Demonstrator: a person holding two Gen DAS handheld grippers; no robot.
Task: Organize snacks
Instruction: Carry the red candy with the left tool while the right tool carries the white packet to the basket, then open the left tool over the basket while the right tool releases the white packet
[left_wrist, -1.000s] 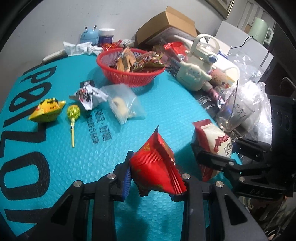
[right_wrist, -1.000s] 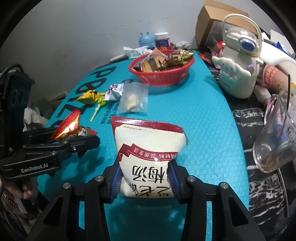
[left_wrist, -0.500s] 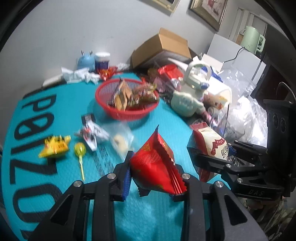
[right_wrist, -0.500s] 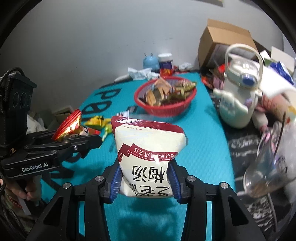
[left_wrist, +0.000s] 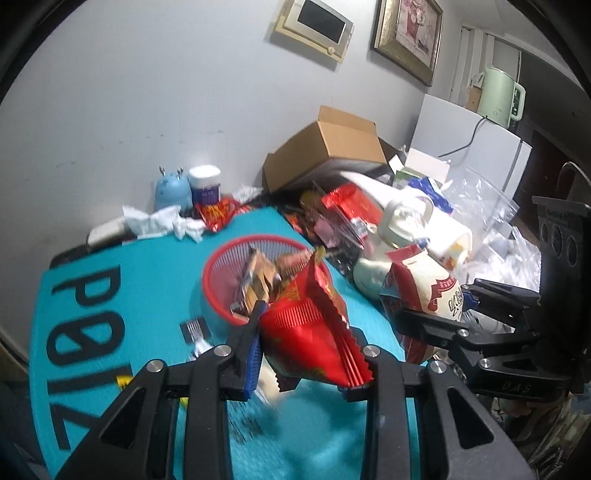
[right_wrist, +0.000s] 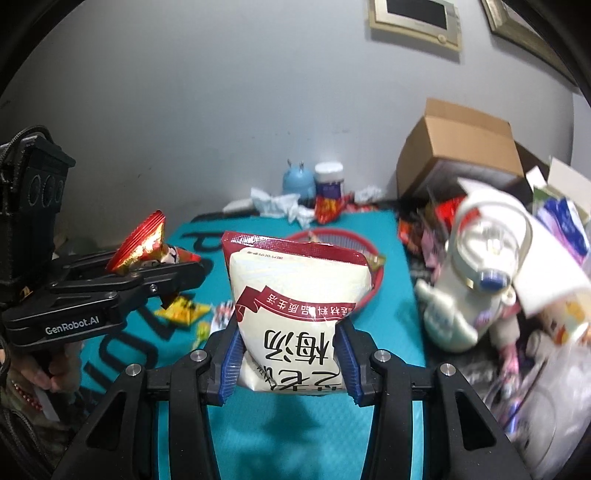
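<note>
My left tongs (left_wrist: 308, 363) stay clamped on the red packet (left_wrist: 310, 332), my right tongs (right_wrist: 288, 363) on the white pouch (right_wrist: 295, 310). Both have risen off the table (right_wrist: 391, 258) toward the red basket (left_wrist: 221, 269), so dropping comes next, I judge. It already holds several wrapped snacks (left_wrist: 262, 280).

A cardboard box (left_wrist: 332, 147) sits at one o'clock, a green kettle (left_wrist: 500, 92) at two, and a blue figurine (left_wrist: 170, 190) beside a white-capped jar (left_wrist: 205, 182) at eleven.
</note>
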